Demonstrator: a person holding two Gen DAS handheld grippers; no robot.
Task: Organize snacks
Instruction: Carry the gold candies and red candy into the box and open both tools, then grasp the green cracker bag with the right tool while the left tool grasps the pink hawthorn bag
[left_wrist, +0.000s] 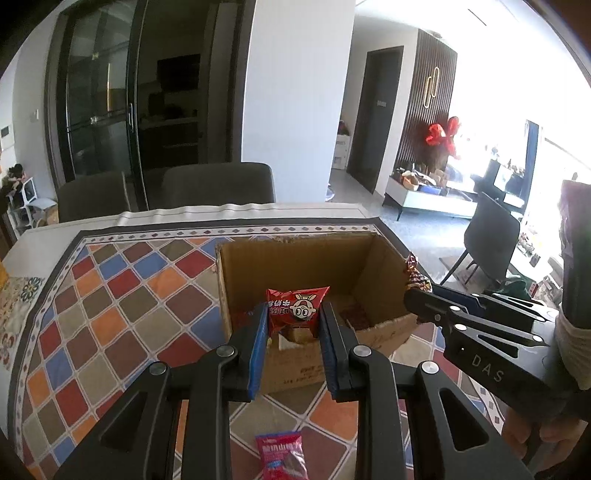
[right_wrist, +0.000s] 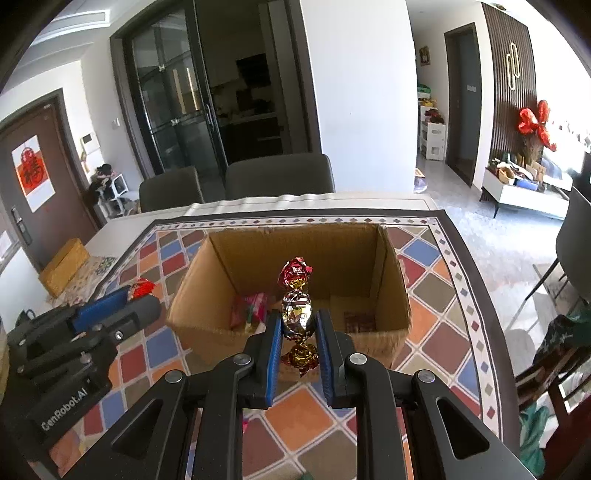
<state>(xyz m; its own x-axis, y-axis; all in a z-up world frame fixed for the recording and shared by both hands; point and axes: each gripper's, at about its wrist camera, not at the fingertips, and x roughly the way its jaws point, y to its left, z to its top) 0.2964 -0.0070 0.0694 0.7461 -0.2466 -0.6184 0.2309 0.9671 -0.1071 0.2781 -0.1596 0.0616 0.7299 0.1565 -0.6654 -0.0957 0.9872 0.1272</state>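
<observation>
Two grippers are loaded, both short of the cardboard box (right_wrist: 288, 258) near the table's far edge. Left gripper (left_wrist: 293, 325) pinches a red snack packet (left_wrist: 295, 308) over the box's near wall. Right gripper (right_wrist: 297, 328) pinches a foil candy (right_wrist: 297, 314), long axis vertical, just in front of the near wall. Box lies straight ahead; left seems nearer. Another red packet (left_wrist: 282, 456) sits at the table's near edge.

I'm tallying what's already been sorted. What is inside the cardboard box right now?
On the floor of the cardboard box lie a red-and-green packet at left and a dark red packet at right. The held foil candy and the near wall hide the middle.
</observation>
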